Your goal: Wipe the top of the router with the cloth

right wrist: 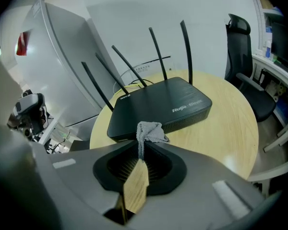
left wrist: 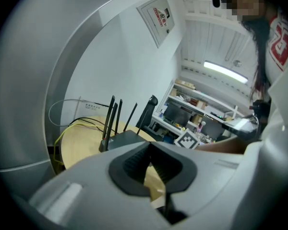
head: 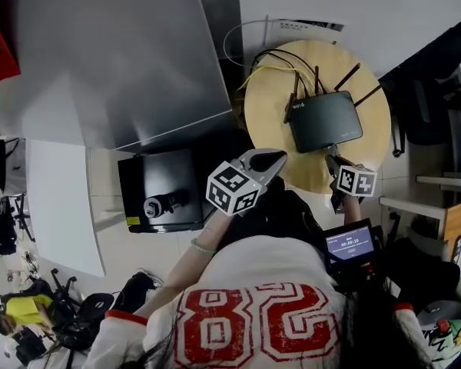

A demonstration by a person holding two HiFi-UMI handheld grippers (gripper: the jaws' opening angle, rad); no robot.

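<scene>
the right gripper [right wrist: 140, 146] is clenched on the grey cloth [right wrist: 150, 131] – the fabric is pinched between the pads and bunches out past the tips. the bunch sits right at the near edge of the black router [right wrist: 159, 103], at the gripper's 12 o'clock; whether it touches the casing can't be told. the router lies flat on the round wooden table [right wrist: 230, 123], its four antennas [right wrist: 156, 51] standing up along the far side.

in the head view the left gripper [head: 266, 160] hangs over the table's 7 o'clock rim, at the router's 8 o'clock and apart from it – its jaws are closed with nothing between them. yellow and black cables [head: 266, 66] trail off the table's 10 o'clock side. a black box [head: 160, 192] sits on the floor at the left gripper's 9 o'clock.
</scene>
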